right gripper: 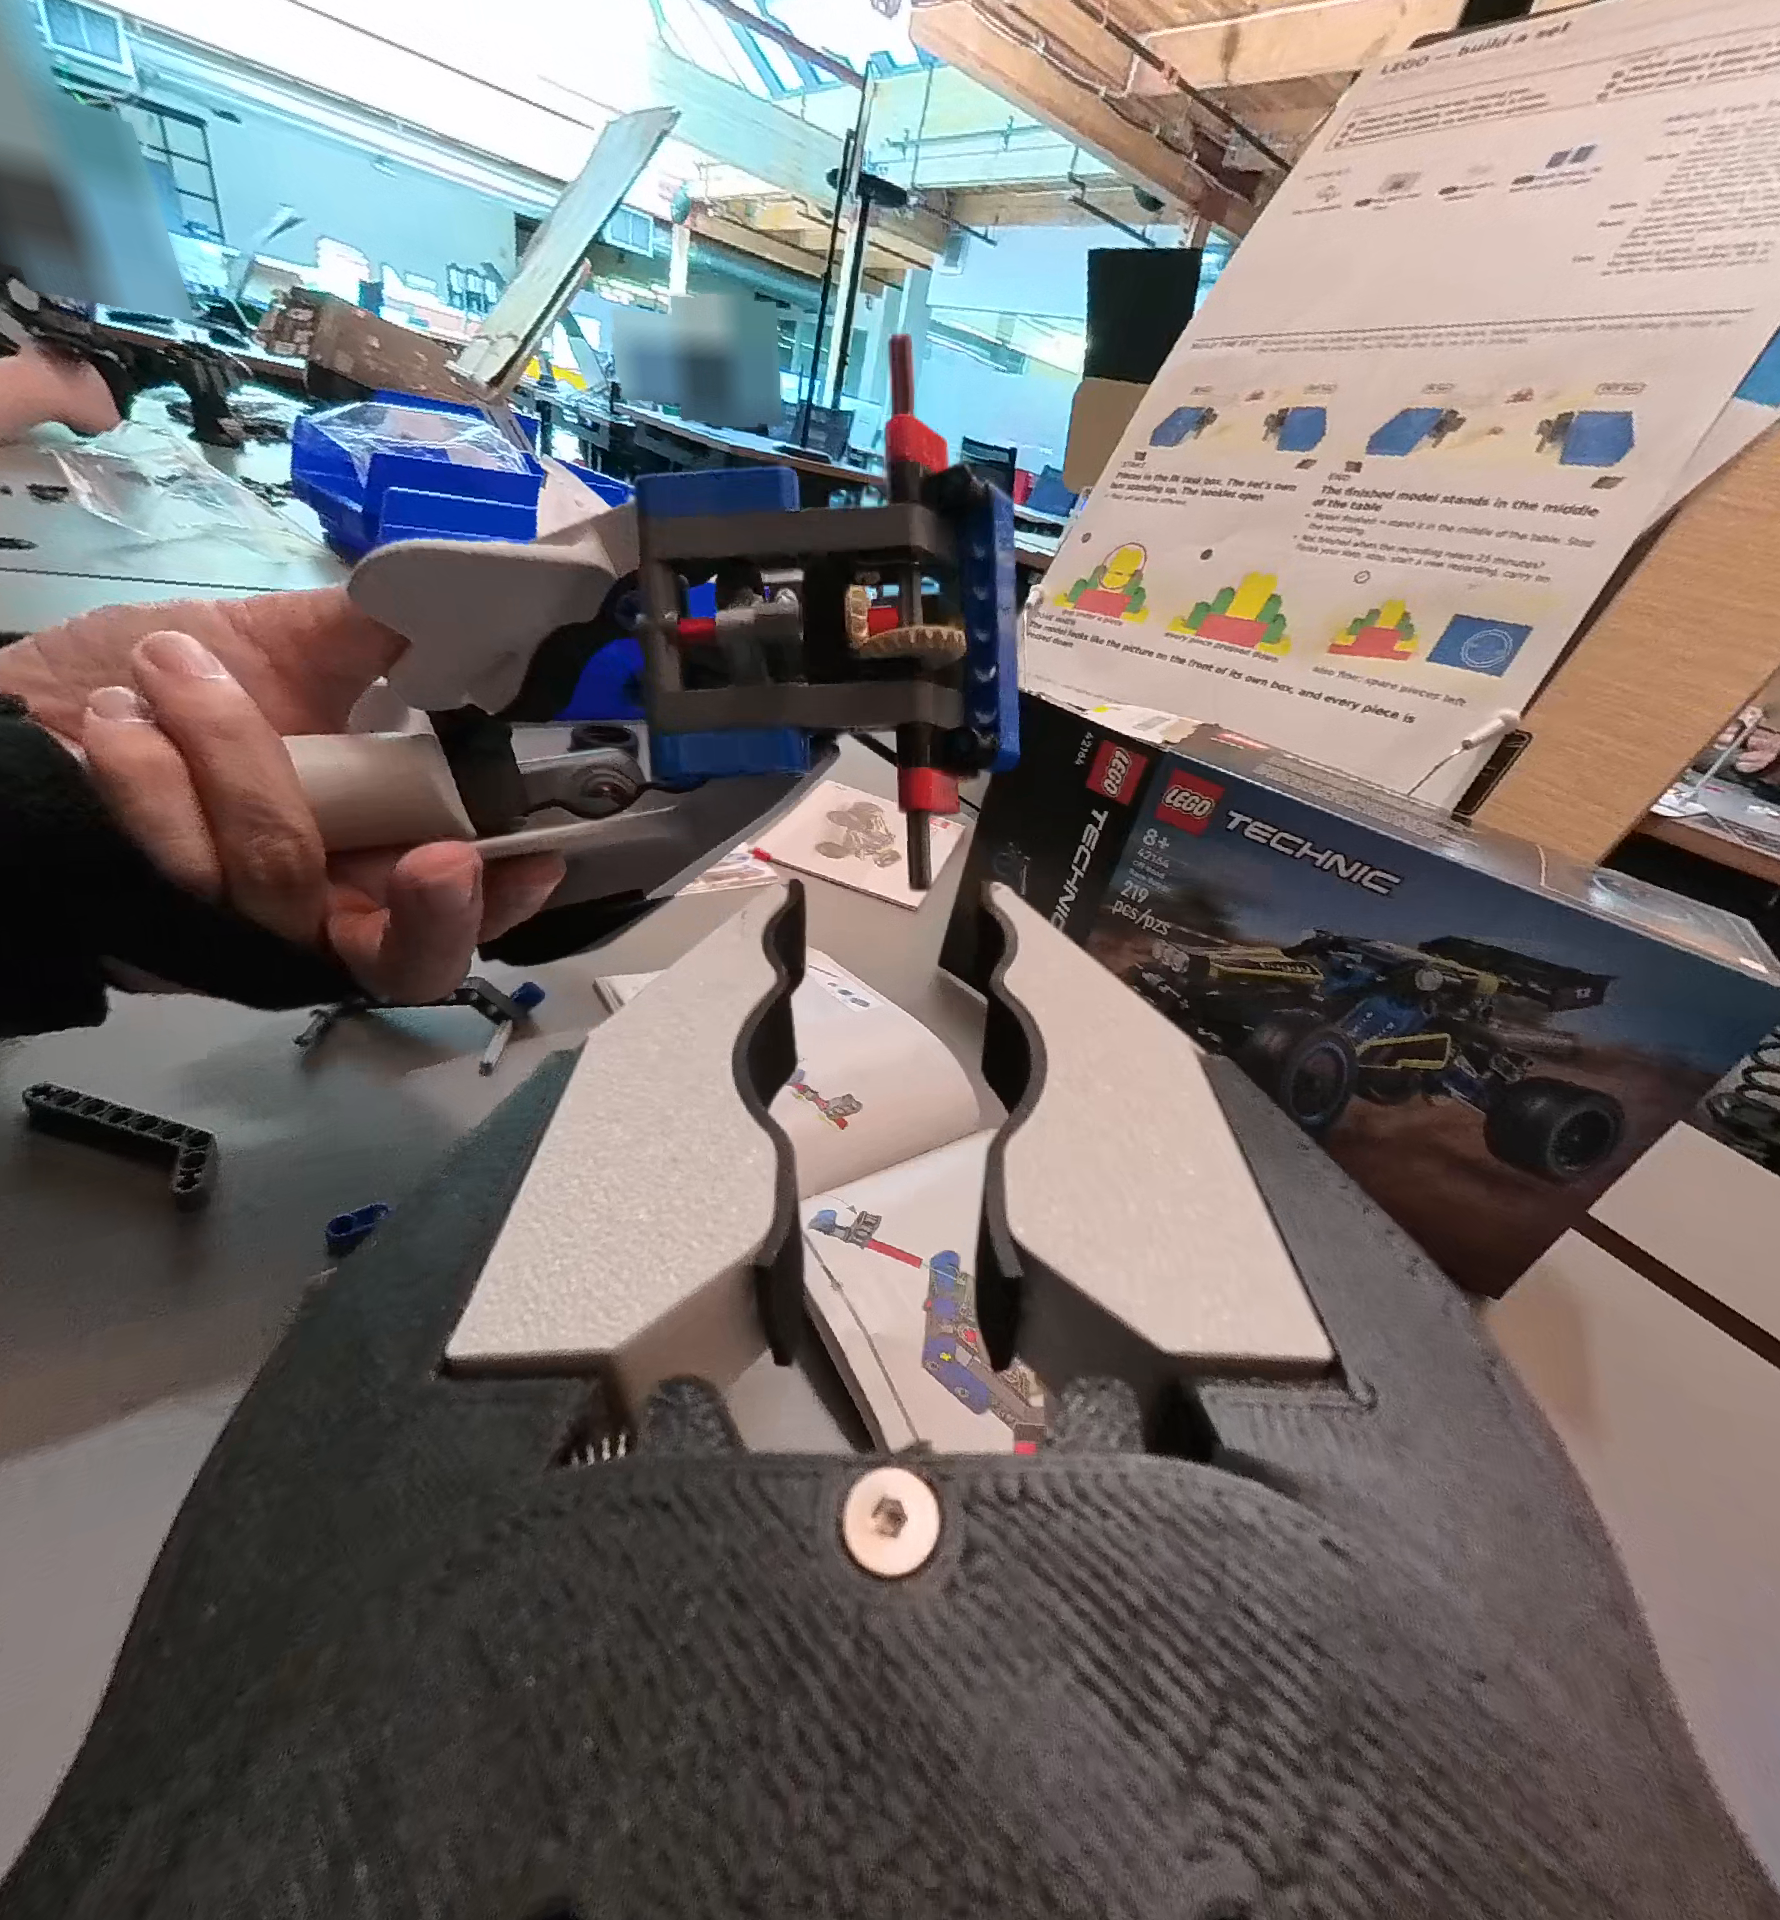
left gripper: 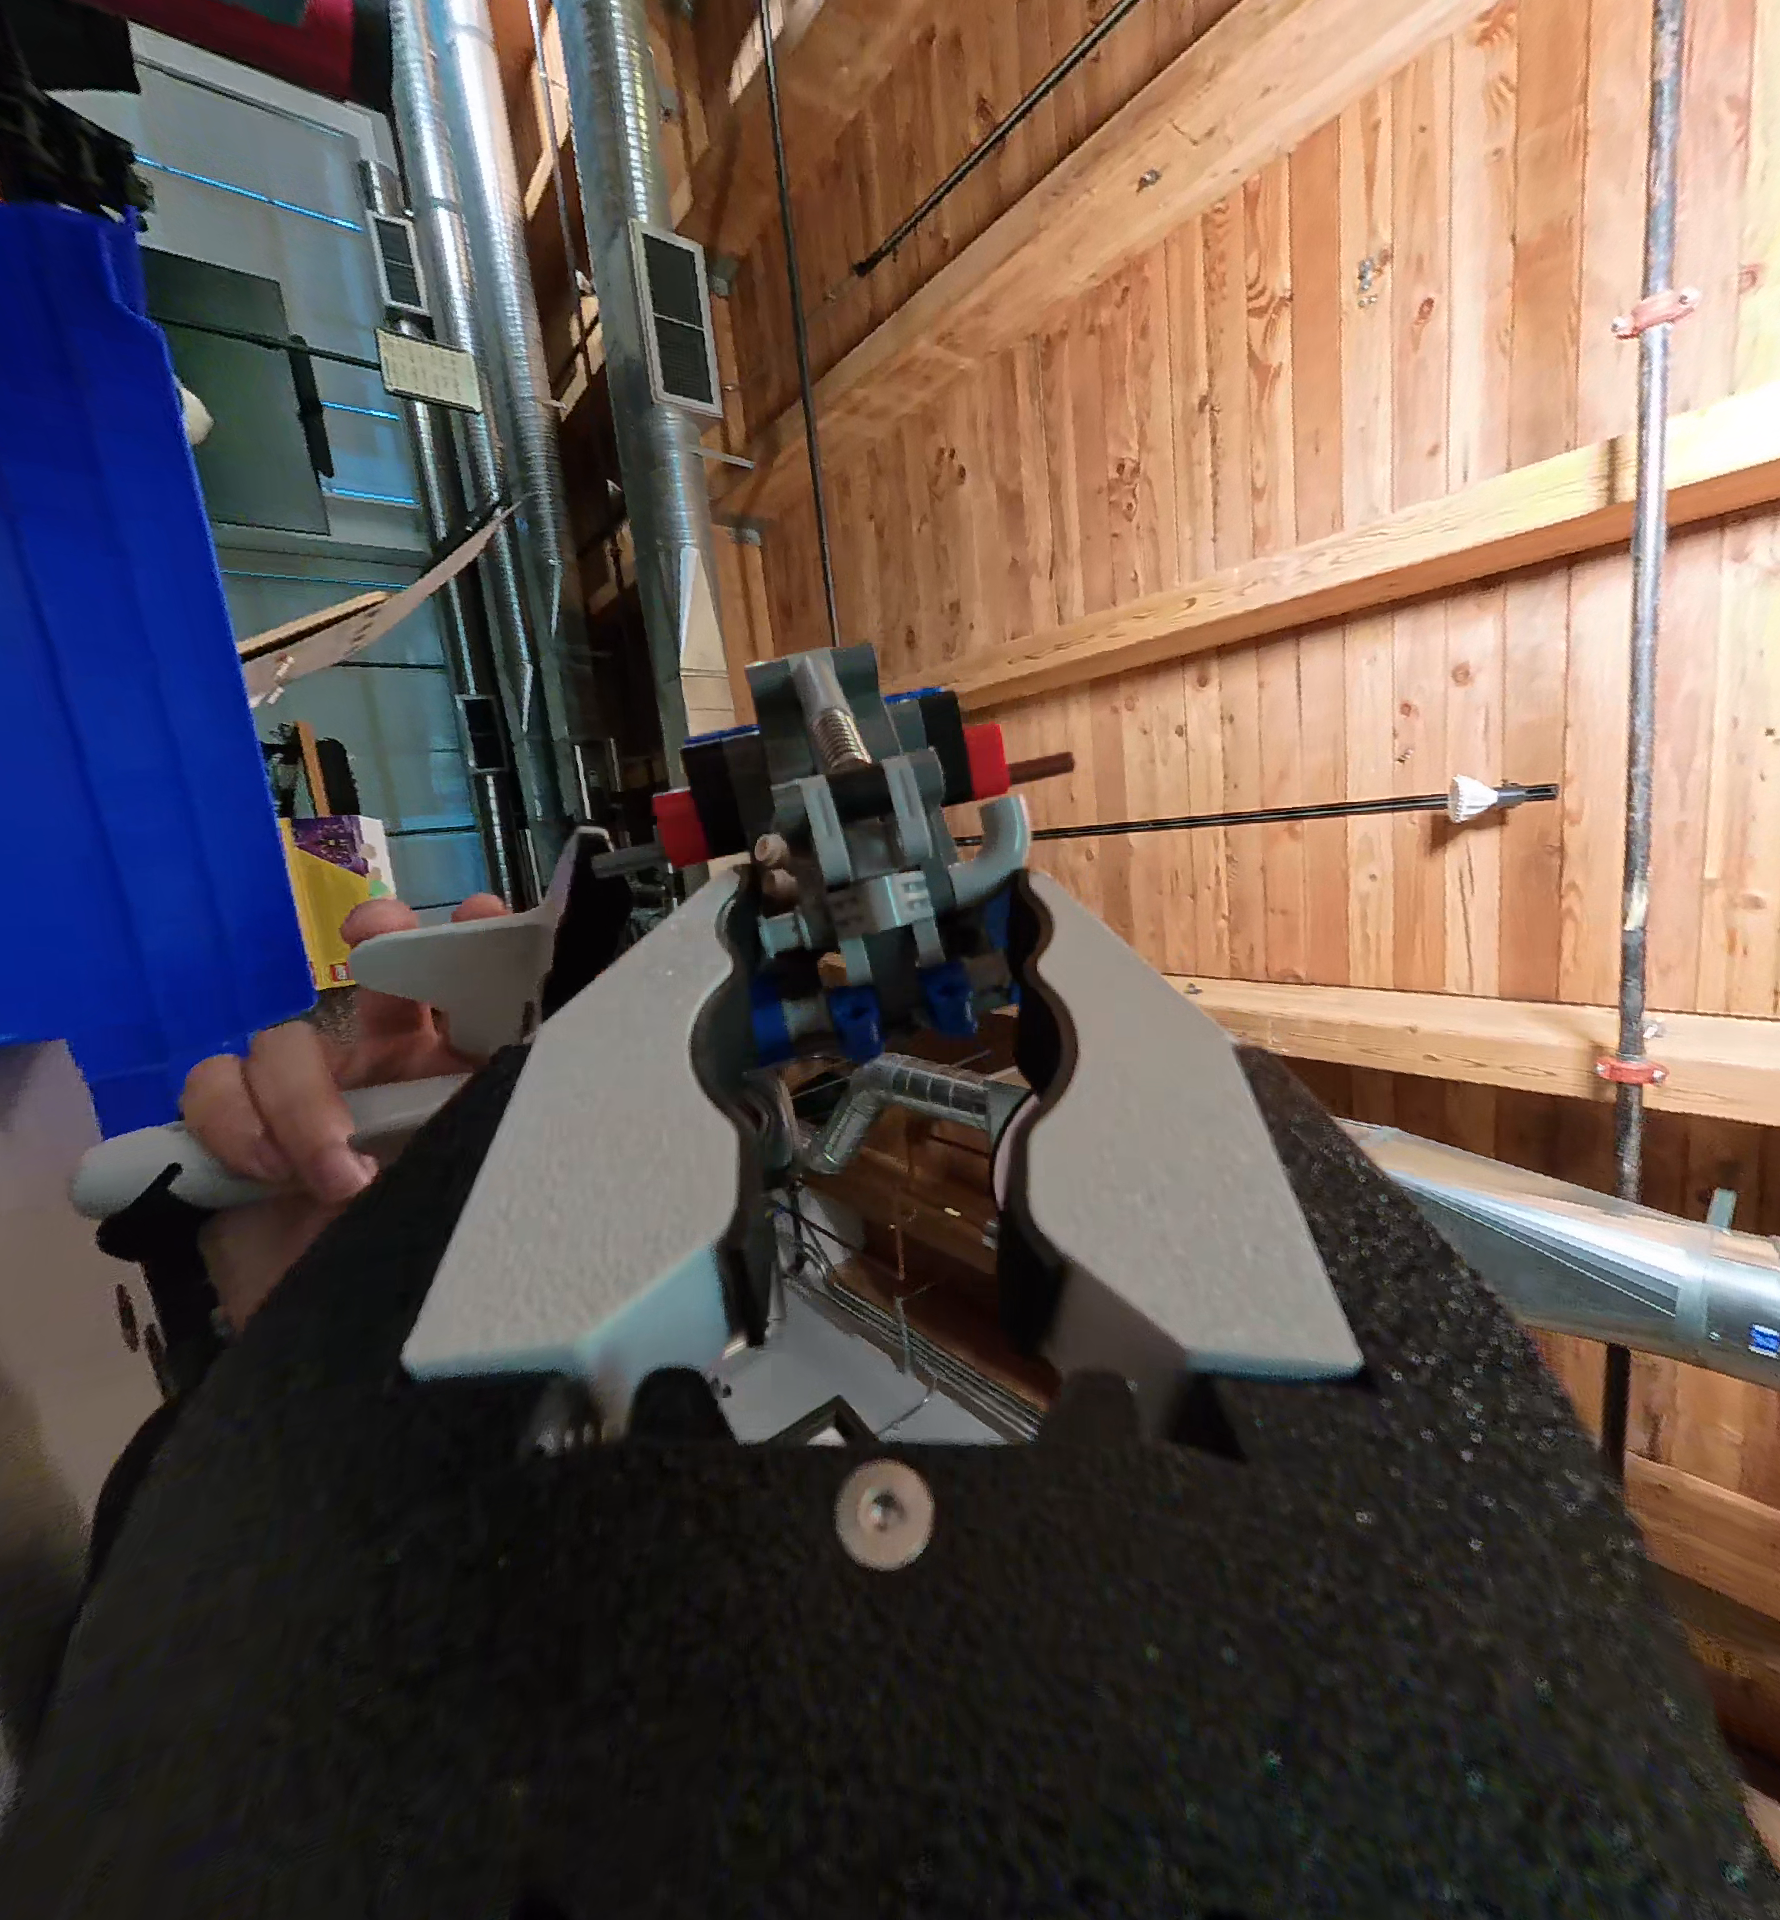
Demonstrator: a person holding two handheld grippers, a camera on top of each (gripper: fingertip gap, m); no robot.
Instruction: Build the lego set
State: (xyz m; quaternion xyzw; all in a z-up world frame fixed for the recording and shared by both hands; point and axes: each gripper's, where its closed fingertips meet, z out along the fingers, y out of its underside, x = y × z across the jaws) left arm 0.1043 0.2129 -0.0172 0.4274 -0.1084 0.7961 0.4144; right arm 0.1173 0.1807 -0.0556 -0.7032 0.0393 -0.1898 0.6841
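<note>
My left gripper (left gripper: 881, 894) is shut on a part-built Lego assembly (left gripper: 844, 831) of grey, black, blue and red pieces with axles sticking out both sides. It holds the assembly up in the air, toward a wooden wall. In the right wrist view the same assembly (right gripper: 813, 623) shows as a black and blue frame with tan gears and a red-and-black axle. There the left gripper (right gripper: 626, 623) and a hand hold it above the table. My right gripper (right gripper: 891, 904) is open and empty, just below the assembly's hanging axle and above the open instruction booklet (right gripper: 886, 1101).
The Lego box (right gripper: 1385, 987) stands at the right with a propped instruction sheet (right gripper: 1437, 416) behind it. A black L-shaped beam (right gripper: 127, 1132), a small blue piece (right gripper: 354, 1226) and other loose parts lie on the grey table (right gripper: 138, 1351). Blue bins (right gripper: 429, 478) stand behind.
</note>
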